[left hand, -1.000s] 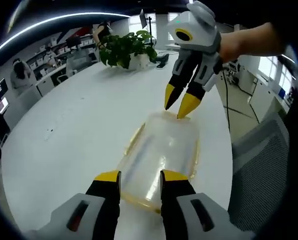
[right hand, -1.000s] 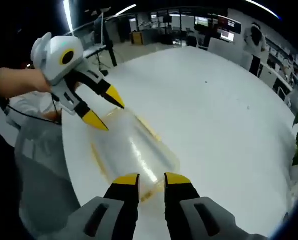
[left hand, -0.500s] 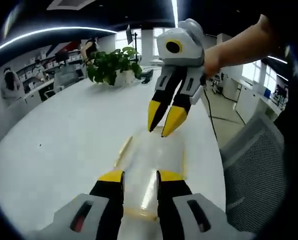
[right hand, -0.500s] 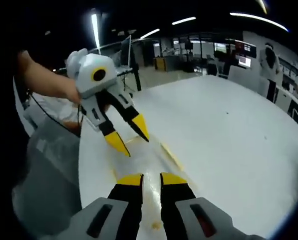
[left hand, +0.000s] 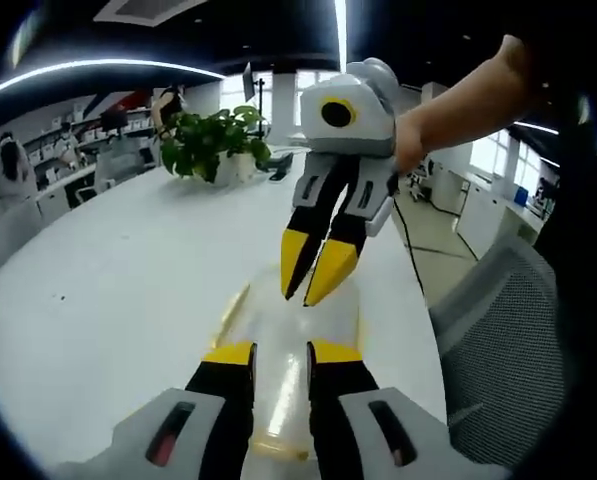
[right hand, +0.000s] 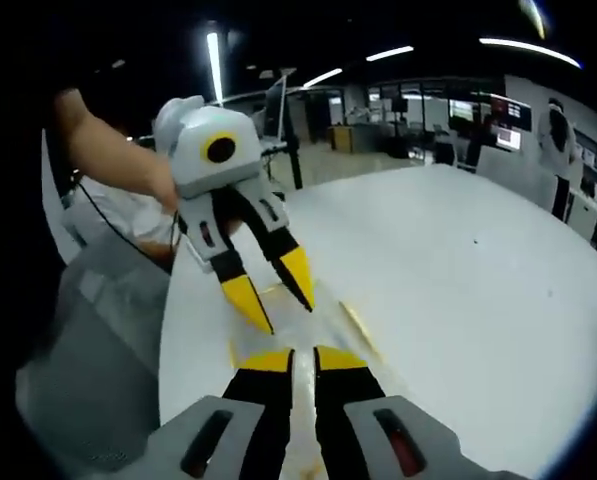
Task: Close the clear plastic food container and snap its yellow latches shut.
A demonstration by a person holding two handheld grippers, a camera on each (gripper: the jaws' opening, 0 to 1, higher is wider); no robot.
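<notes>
Because both grippers press toward the same clear container [left hand: 298, 345] from opposite ends, a slip off its slick lid seems the main risk, skidding the box across the white table [left hand: 118, 290] before any yellow latch [left hand: 232, 303] snaps. Left gripper [left hand: 280, 355] stands narrowly parted over the near end, gripping nothing I can confirm. Right gripper [left hand: 312, 271], jaws nearly together, hovers at the far end.

You are working in an open-plan office: a long white tabletop [left hand: 128, 270] carries a leafy green potted plant [left hand: 206, 143], a grey mesh office chair [left hand: 498, 340] stands beside it, and rows of desks with computer monitors [right hand: 483, 102] sit under strip ceiling lights [right hand: 214, 60].
</notes>
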